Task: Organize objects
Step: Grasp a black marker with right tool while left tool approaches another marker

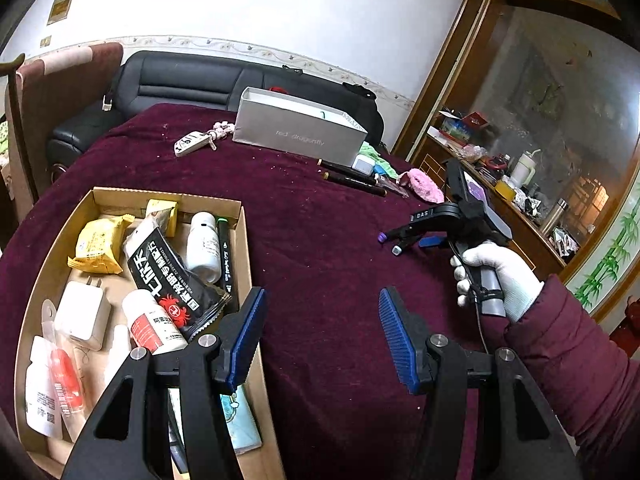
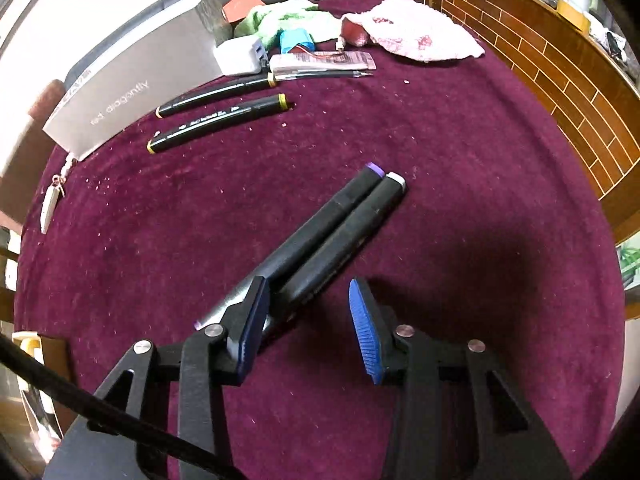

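Note:
My right gripper [image 2: 306, 330] stands open; two black markers [image 2: 332, 232], one purple-capped and one white-capped, lie side by side against its left finger, slanting away over the maroon cloth. In the left wrist view the right gripper [image 1: 404, 240] carries them above the table; whether they are gripped I cannot tell. My left gripper [image 1: 322, 340] is open and empty beside a cardboard tray [image 1: 240, 248] holding bottles, snack packets, a charger and a marker. Two more black markers [image 2: 218, 114] lie by a grey shoebox [image 2: 132, 84].
A white charger [image 2: 240, 54], a blue battery pack [image 2: 296, 40], a packet [image 2: 324, 60], green and pink cloths [image 2: 416, 32] lie at the far side. A key fob [image 1: 192, 142] lies near the shoebox [image 1: 296, 130]. A black sofa [image 1: 180, 84] stands behind the table.

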Demonstrator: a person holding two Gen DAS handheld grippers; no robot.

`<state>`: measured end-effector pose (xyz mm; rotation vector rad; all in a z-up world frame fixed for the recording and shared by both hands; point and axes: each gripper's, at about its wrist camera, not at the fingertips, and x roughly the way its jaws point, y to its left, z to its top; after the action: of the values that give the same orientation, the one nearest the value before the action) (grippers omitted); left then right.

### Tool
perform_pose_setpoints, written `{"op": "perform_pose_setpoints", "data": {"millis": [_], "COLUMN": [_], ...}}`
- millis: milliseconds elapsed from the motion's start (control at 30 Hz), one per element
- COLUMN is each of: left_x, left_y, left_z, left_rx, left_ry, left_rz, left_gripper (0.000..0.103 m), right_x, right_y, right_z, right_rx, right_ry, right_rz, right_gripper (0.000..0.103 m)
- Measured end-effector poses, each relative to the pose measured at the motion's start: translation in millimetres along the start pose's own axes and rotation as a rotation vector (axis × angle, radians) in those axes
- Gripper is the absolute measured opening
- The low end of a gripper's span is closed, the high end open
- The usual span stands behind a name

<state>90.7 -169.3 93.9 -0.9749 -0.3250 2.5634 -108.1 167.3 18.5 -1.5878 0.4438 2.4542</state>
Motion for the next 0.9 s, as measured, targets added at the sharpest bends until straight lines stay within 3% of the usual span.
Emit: {"op": "perform_pose_setpoints", "data": {"millis": [200, 367, 500, 667, 767, 900], "left_x": [3.0, 8.1, 20.6, 54.4, 88.4, 147.1], "left_y": [-2.0, -18.0, -38.1, -81.2, -105.5, -131.9], "left_z": [1.6, 8.4, 17.1, 38.7, 55.6, 69.7], "left_rx": [0.008, 0.061, 0.097, 0.215, 0.270, 0.342], "left_ry": [0.007, 0.012, 0.031, 0.051, 0.060, 0.107], "left_rz": [0.003, 0.007, -0.018, -0.018, -0.016, 0.030], "left_gripper": [0.052, 0.052, 0.052, 0.052, 0.052, 0.052], "right_x": [11.3, 3.5, -8.0, -22.2, -26.1, -27.9], "right_y": [15.4, 0.9, -23.5, -49.3, -66.3, -76.0], "right_z": [8.4, -3.6, -21.6, -51.9, -62.6, -66.8], "right_rx": [-0.056, -0.092, -0.088, -0.073, -0.038, -0.002], "right_ry": [-0.015, -0.038, -0.042, -0.134, -0.214, -0.278], "right_rz": [-0.106, -0.097, -0.050, -0.063, -0.067, 0.008], "right_gripper": [0.038, 0.012, 0.012, 0.012, 0.012, 0.012]}}
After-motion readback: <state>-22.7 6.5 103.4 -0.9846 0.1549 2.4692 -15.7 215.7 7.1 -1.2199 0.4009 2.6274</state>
